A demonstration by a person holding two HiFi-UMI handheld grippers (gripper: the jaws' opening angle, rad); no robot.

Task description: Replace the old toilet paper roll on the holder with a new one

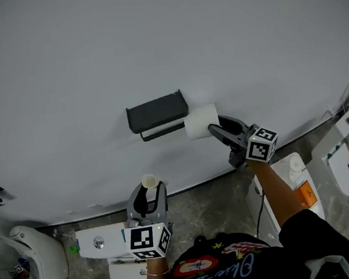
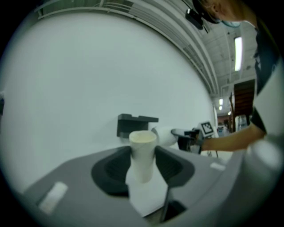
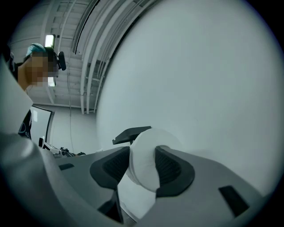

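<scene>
A black toilet paper holder (image 1: 157, 111) hangs on the white wall, its bar (image 1: 161, 131) bare beneath the shelf. My right gripper (image 1: 215, 127) is shut on a full white roll (image 1: 200, 121) just at the bar's right end. In the right gripper view the roll (image 3: 144, 164) fills the gap between the jaws, with the holder (image 3: 131, 133) right behind it. My left gripper (image 1: 148, 192) is lower down, shut on an empty cardboard core (image 1: 148, 181) that stands upright. The left gripper view shows the core (image 2: 143, 153) between the jaws, with the holder (image 2: 135, 124) and the new roll (image 2: 165, 135) beyond.
A white toilet (image 1: 40, 251) stands at lower left. Directly under my left gripper is a white cistern (image 1: 98, 241). A white unit with an orange label (image 1: 295, 184) and more white fixtures (image 1: 346, 160) stand on the grey floor at the right.
</scene>
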